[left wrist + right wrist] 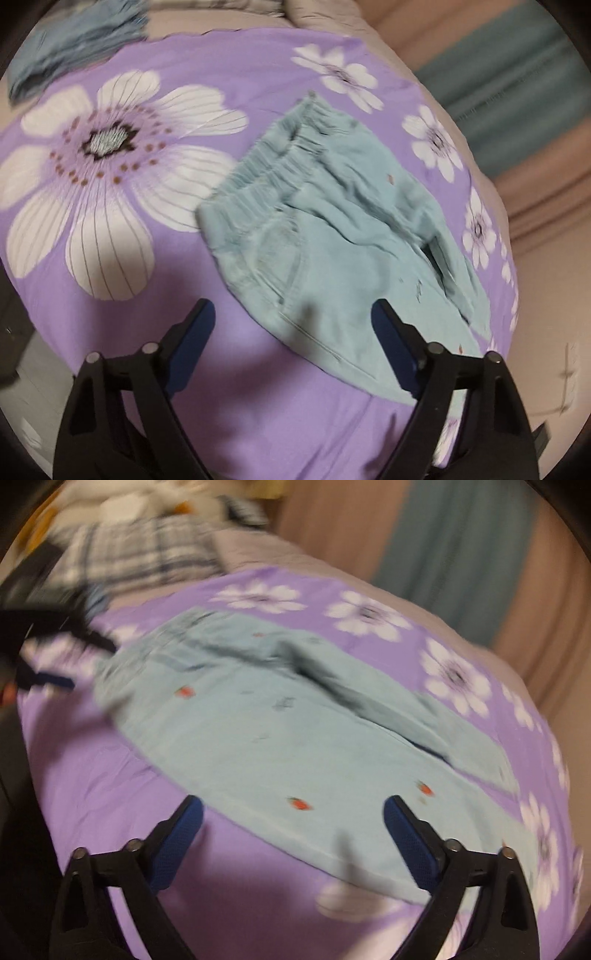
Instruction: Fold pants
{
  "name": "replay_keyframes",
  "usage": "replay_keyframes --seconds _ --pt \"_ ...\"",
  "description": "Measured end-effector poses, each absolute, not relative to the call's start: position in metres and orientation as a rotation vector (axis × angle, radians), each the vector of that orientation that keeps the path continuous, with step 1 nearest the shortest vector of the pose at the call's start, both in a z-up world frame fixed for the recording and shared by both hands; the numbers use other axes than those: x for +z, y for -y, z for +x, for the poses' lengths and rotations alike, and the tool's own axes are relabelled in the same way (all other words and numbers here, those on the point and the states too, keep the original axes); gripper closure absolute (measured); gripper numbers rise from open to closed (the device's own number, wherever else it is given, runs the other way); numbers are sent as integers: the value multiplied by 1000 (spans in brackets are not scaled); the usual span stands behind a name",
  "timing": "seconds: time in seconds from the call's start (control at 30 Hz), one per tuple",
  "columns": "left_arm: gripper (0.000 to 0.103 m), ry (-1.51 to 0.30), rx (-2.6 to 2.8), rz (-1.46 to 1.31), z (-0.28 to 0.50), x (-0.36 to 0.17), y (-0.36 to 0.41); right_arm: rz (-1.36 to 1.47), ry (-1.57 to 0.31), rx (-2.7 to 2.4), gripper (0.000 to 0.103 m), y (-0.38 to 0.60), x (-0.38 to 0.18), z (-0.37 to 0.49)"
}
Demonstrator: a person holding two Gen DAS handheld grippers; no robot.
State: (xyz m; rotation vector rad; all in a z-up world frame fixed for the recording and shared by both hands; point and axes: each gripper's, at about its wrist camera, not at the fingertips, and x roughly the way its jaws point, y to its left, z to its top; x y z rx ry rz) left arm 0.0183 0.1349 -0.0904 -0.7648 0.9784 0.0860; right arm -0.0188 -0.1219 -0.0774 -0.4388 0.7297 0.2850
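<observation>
- Pale mint-green cotton pants with an elasticated waistband and small red strawberry motifs: lying loosely spread and rumpled on the purple bedsheet printed with large white flowers; no fold appears to have been made yet, as judged from how the cloth lies.
- Left gripper, black with blue pads: jaws wide apart, nothing clamped; it hangs above the near side seam below the waistband, pads not visibly pressing cloth.
- Right gripper, black with blue pads: likewise released and empty, poised over the near edge of a pant leg.
- Risk: closing on the near edge could pinch the sheet together with the pants, dragging the sheet when lifted; cause, both fabrics lie flat against each other.
- Risk: the rumpled upper layer near the far edge may carry its creases into a fold; cause, it has not been smoothed.
- Risk: uneven grips at waistband and leg would skew the fold line.
- Hard to make out: both views are motion-blurred; the leg hems run out of frame; whether the fingertips touch cloth cannot be told.
- Folded grey-blue garment at the far corner of the sheet, detail smeared.
</observation>
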Motion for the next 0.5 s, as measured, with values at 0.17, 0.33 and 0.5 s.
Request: replay_keyframes --seconds 0.17,0.33,0.5 --pt "50 -975 101 -827 30 -108 -142 -616 -703 419 33 85 -104 -25" --pt "77 -963 163 -793 44 -111 -152 -787 -561 454 57 59 -116 -29" --pt "84 -961 146 -716 42 -105 -153 -796 -585 473 88 44 -121 -13"
